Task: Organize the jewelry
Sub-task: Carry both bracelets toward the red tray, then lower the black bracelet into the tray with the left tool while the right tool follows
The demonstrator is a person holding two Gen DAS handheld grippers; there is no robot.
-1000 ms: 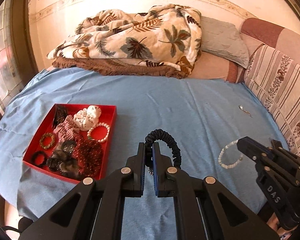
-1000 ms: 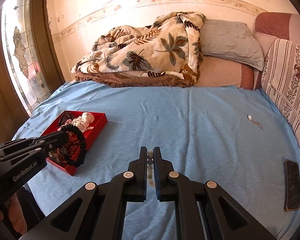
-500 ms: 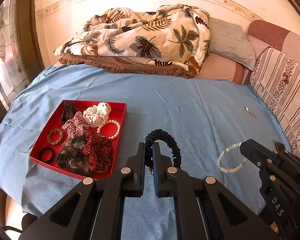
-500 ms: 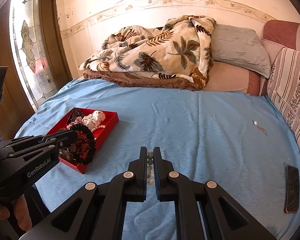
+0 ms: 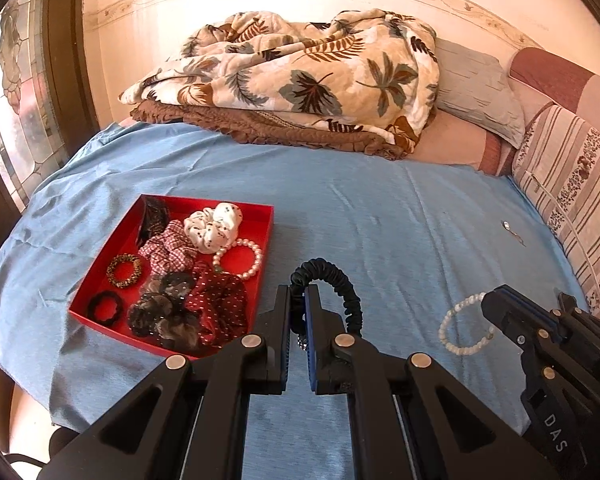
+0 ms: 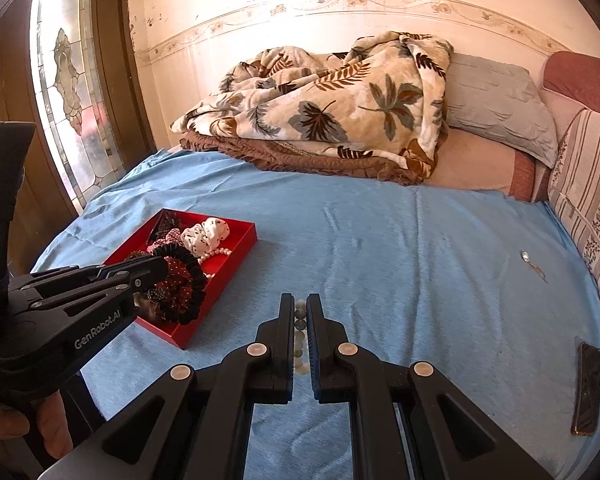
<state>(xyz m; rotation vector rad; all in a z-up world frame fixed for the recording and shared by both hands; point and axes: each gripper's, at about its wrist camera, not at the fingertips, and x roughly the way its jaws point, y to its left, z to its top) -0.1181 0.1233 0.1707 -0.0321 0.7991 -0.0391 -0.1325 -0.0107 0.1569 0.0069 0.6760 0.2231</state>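
My left gripper (image 5: 298, 294) is shut on a black scrunchie (image 5: 342, 294) and holds it above the blue bed sheet, just right of a red tray (image 5: 266, 216). The tray holds several scrunchies, hair ties and a pearl bracelet (image 5: 239, 258). My right gripper (image 6: 299, 306) is shut on a white bead bracelet (image 6: 300, 322), which hangs from its tip in the left wrist view (image 5: 462, 330). The right wrist view shows the left gripper (image 6: 162, 266) with the scrunchie (image 6: 190, 280) over the tray's near right part (image 6: 244, 240).
A small earring (image 5: 510, 230) lies on the sheet at the right. A phone (image 6: 588, 388) lies near the right edge. A leaf-print blanket (image 5: 300, 76) and pillows (image 5: 476, 84) are piled at the back. A striped cushion (image 5: 572, 184) lines the right side.
Both grippers have lifted and drawn back with their items still held. The tray has shifted right and nearer the left gripper in its view.
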